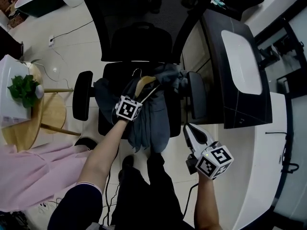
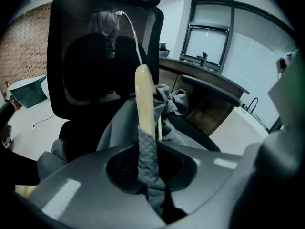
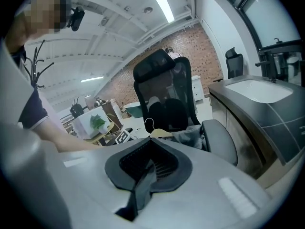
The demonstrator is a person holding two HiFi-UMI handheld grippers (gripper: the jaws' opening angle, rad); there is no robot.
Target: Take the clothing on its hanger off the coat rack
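Grey clothing (image 1: 152, 119) on a wooden hanger (image 1: 145, 83) lies draped over the seat of a black office chair (image 1: 139, 37). My left gripper (image 1: 136, 97) is shut on one arm of the hanger together with a fold of the grey cloth. In the left gripper view the wooden hanger (image 2: 144, 99) rises straight out of the shut left gripper (image 2: 145, 161), its wire hook (image 2: 131, 27) in front of the chair back. My right gripper (image 1: 188, 129) hangs beside the chair's right armrest, shut with nothing in it. The right gripper (image 3: 143, 175) faces the chair (image 3: 162, 89).
A round wooden side table (image 1: 19, 123) with a potted plant (image 1: 23, 89) stands at the left, pink cloth (image 1: 33, 169) below it. A dark counter with a white basin (image 1: 241, 61) runs along the right. The person's legs (image 1: 148, 190) are close to the chair.
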